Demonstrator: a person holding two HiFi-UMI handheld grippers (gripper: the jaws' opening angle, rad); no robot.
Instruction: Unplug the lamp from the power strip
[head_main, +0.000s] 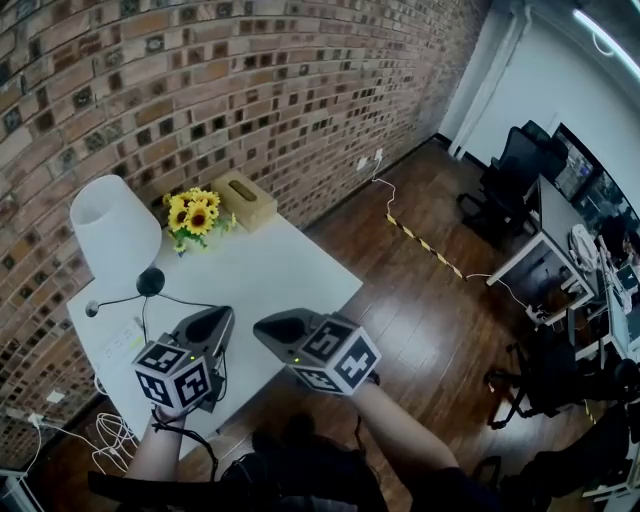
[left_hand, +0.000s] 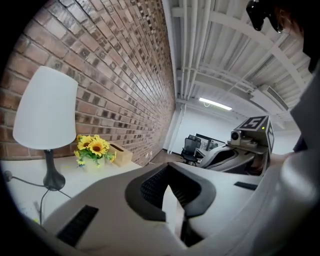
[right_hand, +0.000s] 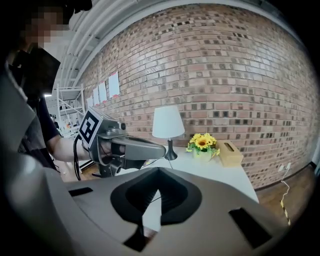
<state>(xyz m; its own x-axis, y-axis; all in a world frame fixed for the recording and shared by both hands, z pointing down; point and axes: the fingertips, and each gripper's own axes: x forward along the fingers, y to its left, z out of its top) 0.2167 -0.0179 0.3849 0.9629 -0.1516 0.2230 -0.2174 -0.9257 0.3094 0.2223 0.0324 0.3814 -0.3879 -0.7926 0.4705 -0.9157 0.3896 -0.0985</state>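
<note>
Two grippers: both hand-held, both on the person's side of the lamp, neither touching it.
Lamp: table lamp with a white cone shade, slim black stem and round black foot (head_main: 115, 232); upright.
Table: white rectangular tabletop (head_main: 280, 275); carries the lamp at its left end in the head view.
Wall: red-brown brick wall (head_main: 220, 80); directly behind the lamp.
Lamp cord: thin black cord (head_main: 143, 318); leaves the lamp's foot and runs toward the person; its end and the plug cannot be made out.
Power strip: pale flat strip (head_main: 120, 345); lies nearer the person than the lamp's foot, just left of the cord; white on white, sockets not legible.
Left gripper: grey two-jaw gripper with a marker cube (head_main: 222, 315); jaws together, nothing between them; nearer the person than the lamp's foot, to its right, and close to the cord.
Right gripper: matching grey gripper with a marker cube (head_main: 262, 325); jaws together, nothing between them; farther from the lamp than the left gripper, just beside it.
Flowers: bunch of yellow sunflowers with green leaves (head_main: 195, 215); just right of the lamp.
Box: tan rectangular tissue box (head_main: 245, 198); beyond the flowers from the lamp.
Floor cables: loose white cables (head_main: 110, 432); on the floor below the lamp's end of the table.
</note>
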